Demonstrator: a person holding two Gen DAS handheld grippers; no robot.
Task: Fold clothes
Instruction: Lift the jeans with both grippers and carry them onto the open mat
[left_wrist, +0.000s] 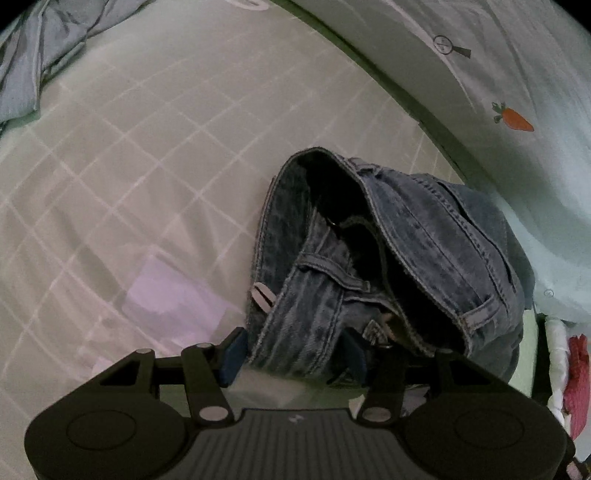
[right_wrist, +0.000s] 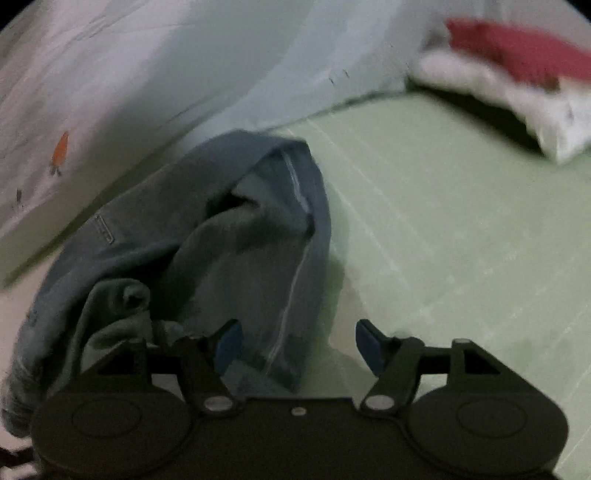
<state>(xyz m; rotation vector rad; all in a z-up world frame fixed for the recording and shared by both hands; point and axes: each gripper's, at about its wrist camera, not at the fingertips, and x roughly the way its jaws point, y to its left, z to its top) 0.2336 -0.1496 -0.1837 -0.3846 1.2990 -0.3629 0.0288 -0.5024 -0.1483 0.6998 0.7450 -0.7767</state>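
You are working over a bed (left_wrist: 155, 155) with a pale green sheet crossed by thin white lines. Along its far side lies a light blue quilt (left_wrist: 498, 74) printed with a small orange carrot (left_wrist: 515, 119). A white pillow (right_wrist: 517, 107) with something red (right_wrist: 517, 48) on it lies nearby. The light is dim and cool.

Bed sheet (left_wrist: 147, 166) left of jeans (left_wrist: 424, 240) is open; quilt (left_wrist: 517, 74) blocks right; towels (right_wrist: 517, 74), blurred, probably block far corner.
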